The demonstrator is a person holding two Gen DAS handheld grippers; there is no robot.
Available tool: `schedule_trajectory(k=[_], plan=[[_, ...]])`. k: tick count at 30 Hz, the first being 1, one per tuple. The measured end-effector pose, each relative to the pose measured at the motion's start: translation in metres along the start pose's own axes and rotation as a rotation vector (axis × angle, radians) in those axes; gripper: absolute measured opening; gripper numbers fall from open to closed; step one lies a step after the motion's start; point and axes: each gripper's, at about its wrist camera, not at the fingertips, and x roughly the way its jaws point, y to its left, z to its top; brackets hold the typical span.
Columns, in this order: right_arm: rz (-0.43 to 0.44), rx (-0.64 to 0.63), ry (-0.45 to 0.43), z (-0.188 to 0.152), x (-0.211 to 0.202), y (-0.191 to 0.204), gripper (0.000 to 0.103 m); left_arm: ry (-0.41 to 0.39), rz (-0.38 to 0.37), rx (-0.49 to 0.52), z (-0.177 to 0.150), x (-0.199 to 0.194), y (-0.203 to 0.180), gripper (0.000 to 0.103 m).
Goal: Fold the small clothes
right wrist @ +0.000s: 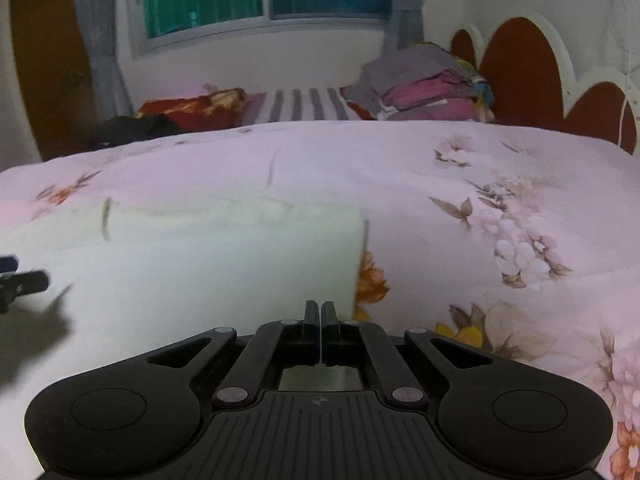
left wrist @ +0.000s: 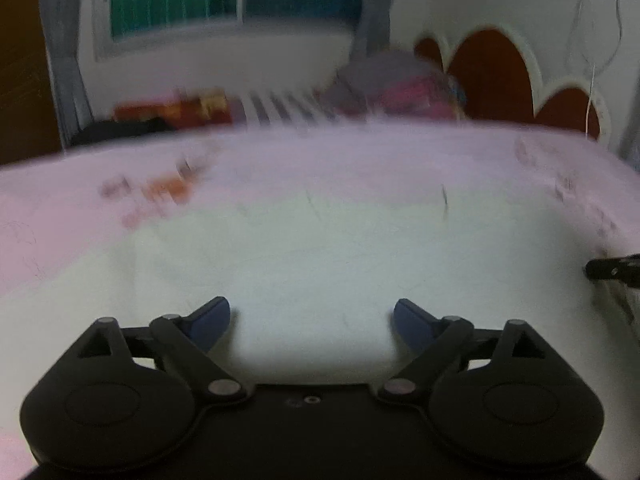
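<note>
A small white garment (left wrist: 304,264) lies spread flat on the pink floral bedspread (left wrist: 60,208). My left gripper (left wrist: 311,320) is open just above its near part, blue fingertips wide apart, nothing between them. In the right wrist view the same white garment (right wrist: 208,264) covers the left half. My right gripper (right wrist: 321,312) is shut over the garment's near right corner; whether cloth is pinched between the fingers does not show. The left gripper's tip (right wrist: 20,280) shows at the left edge, and the right gripper's tip (left wrist: 612,270) shows at the right edge of the left wrist view.
A pile of folded clothes (right wrist: 424,88) sits at the far side by the red and white headboard (right wrist: 524,68). A striped sheet (right wrist: 304,108), a red patterned cushion (right wrist: 192,110) and a dark cloth (right wrist: 132,128) lie beyond the bedspread (right wrist: 500,216). A window is behind.
</note>
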Motion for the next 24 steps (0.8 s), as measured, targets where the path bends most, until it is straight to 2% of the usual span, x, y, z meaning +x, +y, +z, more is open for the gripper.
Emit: schedule_trajectory(k=[1, 2, 4, 5, 6, 7, 9, 11, 14, 15, 16, 17, 18, 20, 22, 23, 24], plan=[[0.005, 0.008, 0.04, -0.006, 0.007, 0.0, 0.0, 0.027, 0.006, -0.007, -0.002, 0.005, 0.0, 0.088], [-0.005, 0.008, 0.072, -0.011, 0.015, 0.0, 0.0, -0.001, 0.022, -0.002, -0.001, -0.001, -0.003, 0.087], [-0.021, 0.002, 0.056, -0.01, 0.01, 0.003, 0.0, -0.04, 0.011, -0.012, 0.0, -0.012, -0.003, 0.09], [-0.016, 0.01, 0.04, -0.008, 0.005, 0.002, 0.0, -0.031, 0.018, -0.023, -0.002, -0.011, -0.003, 0.095], [-0.002, 0.014, 0.009, -0.007, -0.001, 0.003, 0.0, 0.004, 0.023, -0.038, -0.004, -0.005, 0.0, 0.095], [-0.002, 0.009, 0.009, -0.008, -0.001, 0.004, 0.0, 0.016, 0.018, -0.052, -0.008, -0.002, 0.004, 0.095], [-0.029, 0.011, 0.079, -0.016, 0.012, 0.004, 0.0, -0.014, 0.03, -0.066, -0.01, -0.012, 0.008, 0.095], [-0.037, 0.004, 0.074, -0.014, 0.006, 0.007, 0.0, -0.04, 0.039, -0.103, -0.017, -0.027, 0.019, 0.095], [-0.043, 0.036, 0.055, -0.013, -0.008, 0.007, 0.0, -0.06, 0.093, -0.181, -0.033, -0.055, 0.047, 0.095], [-0.052, 0.046, 0.059, -0.013, -0.01, 0.005, 0.014, -0.059, 0.109, -0.211, -0.038, -0.063, 0.056, 0.095], [-0.067, 0.054, 0.054, -0.015, -0.013, 0.005, 0.054, -0.061, 0.127, -0.249, -0.045, -0.074, 0.068, 0.096], [-0.073, 0.064, 0.027, -0.017, -0.019, 0.004, 0.072, -0.067, 0.157, -0.295, -0.054, -0.087, 0.085, 0.097], [-0.06, 0.068, -0.006, -0.019, -0.026, 0.003, 0.079, -0.07, 0.182, -0.327, -0.06, -0.096, 0.098, 0.097], [-0.044, 0.077, -0.017, -0.021, -0.034, 0.006, 0.078, -0.073, 0.245, -0.411, -0.077, -0.116, 0.133, 0.095], [-0.021, 0.081, -0.025, -0.024, -0.041, 0.011, 0.068, -0.086, 0.276, -0.52, -0.097, -0.134, 0.17, 0.081], [-0.017, 0.082, -0.023, -0.024, -0.042, 0.014, 0.065, -0.089, 0.272, -0.601, -0.107, -0.143, 0.192, 0.07], [-0.008, 0.089, -0.016, -0.024, -0.041, 0.016, 0.058, -0.101, 0.267, -0.674, -0.116, -0.15, 0.21, 0.063]])
